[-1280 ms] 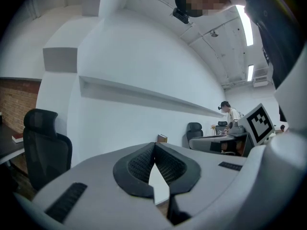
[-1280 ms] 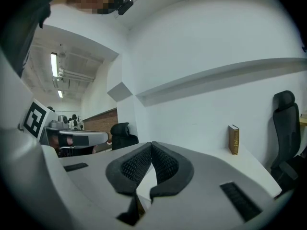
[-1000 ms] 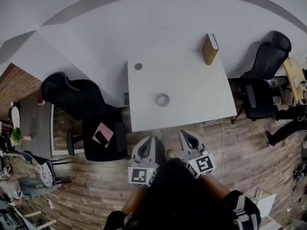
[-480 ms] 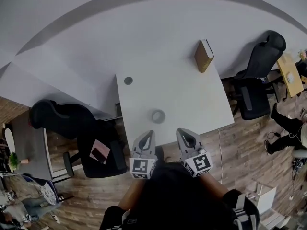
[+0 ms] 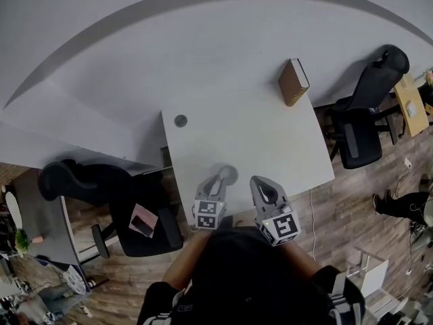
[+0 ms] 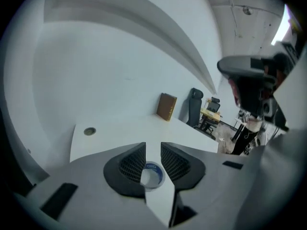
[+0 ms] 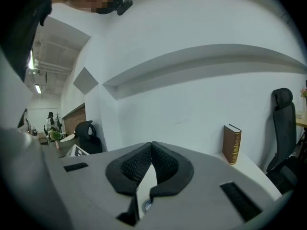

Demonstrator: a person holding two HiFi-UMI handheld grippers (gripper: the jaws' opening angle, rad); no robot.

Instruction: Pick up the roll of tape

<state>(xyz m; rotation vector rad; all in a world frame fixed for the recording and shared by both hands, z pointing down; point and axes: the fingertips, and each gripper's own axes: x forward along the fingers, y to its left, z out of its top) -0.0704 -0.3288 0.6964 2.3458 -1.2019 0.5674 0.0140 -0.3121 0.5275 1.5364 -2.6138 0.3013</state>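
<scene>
The roll of tape (image 5: 229, 175), a pale ring with a blue core, lies flat near the front edge of the white table (image 5: 270, 134). My left gripper (image 5: 218, 180) reaches down to it. In the left gripper view its jaws are opening, and the tape roll (image 6: 153, 174) shows in the gap of the left gripper (image 6: 153, 146) with the pads clear of it. My right gripper (image 5: 261, 184) hovers over the table's front edge, to the right of the roll. In the right gripper view the right gripper (image 7: 152, 146) has its tips touching, with nothing held.
A brown book (image 5: 293, 82) stands upright at the table's far right corner. A round cable hole (image 5: 180, 120) sits at the far left. One black office chair (image 5: 365, 114) is to the right, another (image 5: 101, 188) to the left with a pink pad on its seat.
My left gripper has moved forward and down to the tape roll and its jaws have parted. The right gripper has come forward over the table's front edge.
</scene>
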